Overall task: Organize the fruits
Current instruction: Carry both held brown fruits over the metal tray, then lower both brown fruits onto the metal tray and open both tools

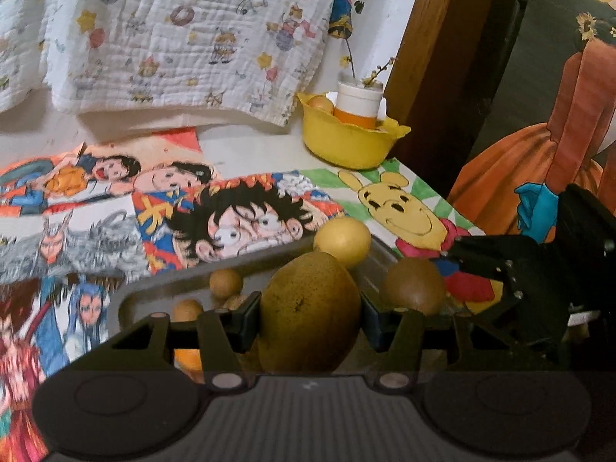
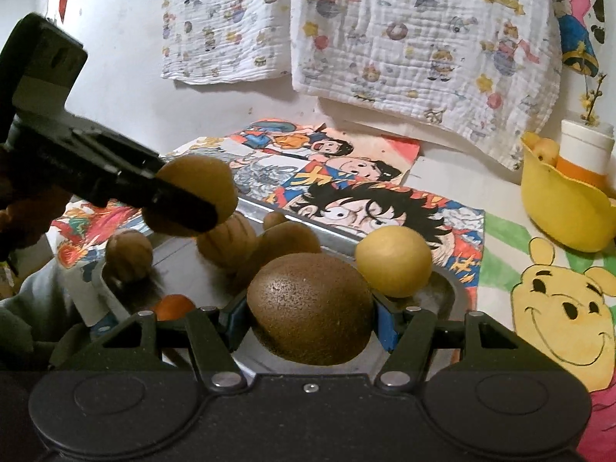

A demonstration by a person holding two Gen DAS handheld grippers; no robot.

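Observation:
My left gripper (image 1: pixel 310 313) is shut on a brownish-yellow pear (image 1: pixel 310 313) and holds it above a grey metal tray (image 1: pixel 127 300). My right gripper (image 2: pixel 308 313) is shut on a brown kiwi (image 2: pixel 308 308) over the same tray (image 2: pixel 446 288). The right gripper with its kiwi (image 1: pixel 414 285) shows at the right of the left wrist view. The left gripper with its pear (image 2: pixel 192 192) shows at the left of the right wrist view. A yellow round fruit (image 2: pixel 392 261) sits at the tray's far corner. Small brown fruits (image 2: pixel 129 256) and an orange one (image 2: pixel 173 306) lie in the tray.
A yellow bowl (image 1: pixel 346 142) at the back right holds a white and orange cup (image 1: pixel 358 106) and a small fruit. Cartoon drawings (image 1: pixel 246 215) cover the table. A printed cloth (image 1: pixel 173 38) hangs on the wall behind. The table edge runs along the right.

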